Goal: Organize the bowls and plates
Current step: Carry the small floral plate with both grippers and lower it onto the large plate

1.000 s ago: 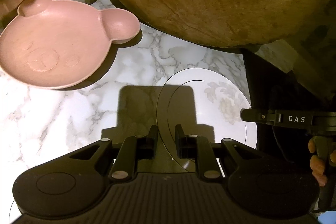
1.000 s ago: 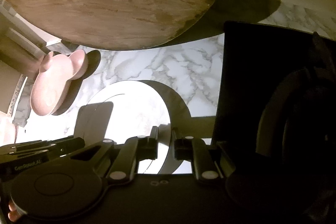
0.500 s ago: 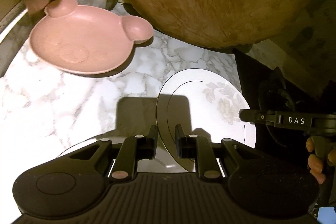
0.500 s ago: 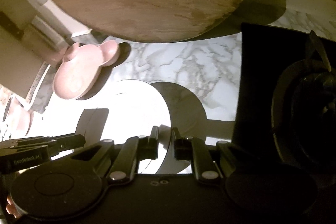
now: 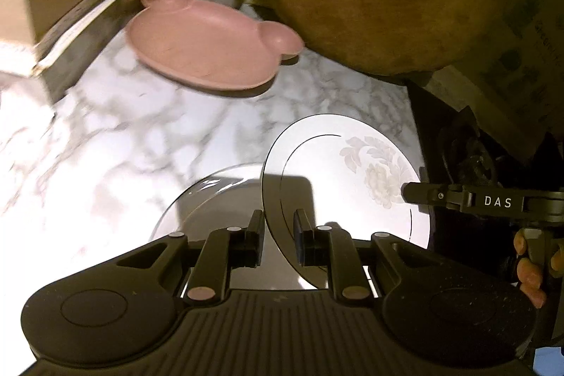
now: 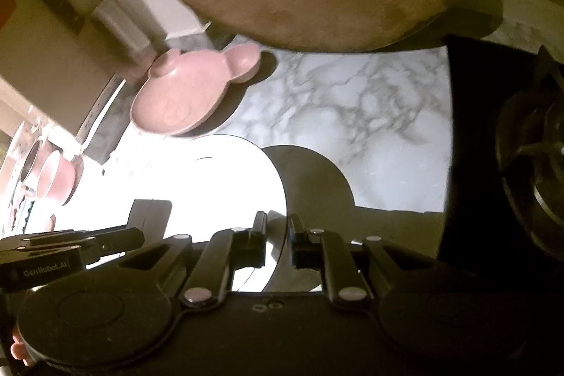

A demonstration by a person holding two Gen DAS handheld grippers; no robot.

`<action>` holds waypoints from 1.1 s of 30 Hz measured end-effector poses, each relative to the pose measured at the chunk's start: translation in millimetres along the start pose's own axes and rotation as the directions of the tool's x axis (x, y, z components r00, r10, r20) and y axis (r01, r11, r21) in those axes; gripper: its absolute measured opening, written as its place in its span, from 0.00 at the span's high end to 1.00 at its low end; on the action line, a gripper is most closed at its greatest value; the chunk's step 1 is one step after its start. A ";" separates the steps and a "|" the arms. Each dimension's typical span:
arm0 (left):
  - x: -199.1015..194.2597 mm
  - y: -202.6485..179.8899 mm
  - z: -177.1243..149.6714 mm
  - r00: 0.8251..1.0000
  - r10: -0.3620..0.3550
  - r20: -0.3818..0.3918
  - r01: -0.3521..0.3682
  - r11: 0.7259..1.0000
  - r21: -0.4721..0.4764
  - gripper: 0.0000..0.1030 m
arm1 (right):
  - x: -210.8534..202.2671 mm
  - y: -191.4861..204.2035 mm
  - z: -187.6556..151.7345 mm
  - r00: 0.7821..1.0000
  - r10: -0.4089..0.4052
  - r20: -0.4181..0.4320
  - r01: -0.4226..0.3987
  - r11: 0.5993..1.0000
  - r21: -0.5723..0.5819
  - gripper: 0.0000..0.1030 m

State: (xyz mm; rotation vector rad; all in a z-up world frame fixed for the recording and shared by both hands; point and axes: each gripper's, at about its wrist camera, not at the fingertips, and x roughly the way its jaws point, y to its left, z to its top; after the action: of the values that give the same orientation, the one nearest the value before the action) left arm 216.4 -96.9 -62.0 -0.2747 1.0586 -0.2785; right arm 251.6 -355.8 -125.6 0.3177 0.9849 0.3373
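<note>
Left of the white floral plate [image 5: 356, 164], the pink bear-shaped plate [image 5: 208, 48] lies on the marble counter [image 5: 105, 136], apart and not yet gathered. The white floral plate hangs above the counter; the left gripper [image 5: 278, 236] has its near-closed fingers clamped on the plate's left rim, and the right gripper [image 6: 277, 235] pinches the opposite rim likewise. A second white plate [image 5: 211, 185] shows just beneath, left of the first. I judge stacking barely begun. Counted: two white plates, one pink bear plate, a pink bowl [image 6: 56, 178] or two far left.
</note>
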 end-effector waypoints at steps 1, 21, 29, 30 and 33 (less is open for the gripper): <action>-2.8 4.7 -3.2 1.000 0.002 0.000 -0.002 1.000 -0.006 0.84 | 1.4 5.1 -3.1 1.000 0.002 -0.005 -0.002 1.000 -0.004 0.90; -8.5 48.6 -49.0 0.998 0.041 -0.056 -0.043 0.999 -0.029 0.84 | 26.2 52.0 -53.4 0.996 0.010 -0.086 -0.012 1.000 -0.028 0.90; -5.2 47.3 -48.6 0.996 0.047 -0.070 -0.049 0.998 -0.028 0.84 | 30.8 49.3 -56.6 0.996 0.008 -0.094 -0.009 1.000 -0.014 0.90; -5.1 46.9 -48.9 0.996 0.049 -0.070 -0.051 0.998 -0.027 0.84 | 30.9 49.2 -57.1 0.995 0.008 -0.096 -0.010 1.000 -0.015 0.90; -4.4 47.0 -48.7 0.996 0.049 -0.074 -0.052 0.998 -0.030 0.84 | 31.9 49.2 -57.3 0.995 0.007 -0.100 -0.009 1.000 -0.014 0.90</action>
State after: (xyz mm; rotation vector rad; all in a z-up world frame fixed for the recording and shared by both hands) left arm 175.7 -55.9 -97.5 -0.2676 1.1416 -0.2278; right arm 212.6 -292.0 -159.0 0.2934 1.0794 0.3705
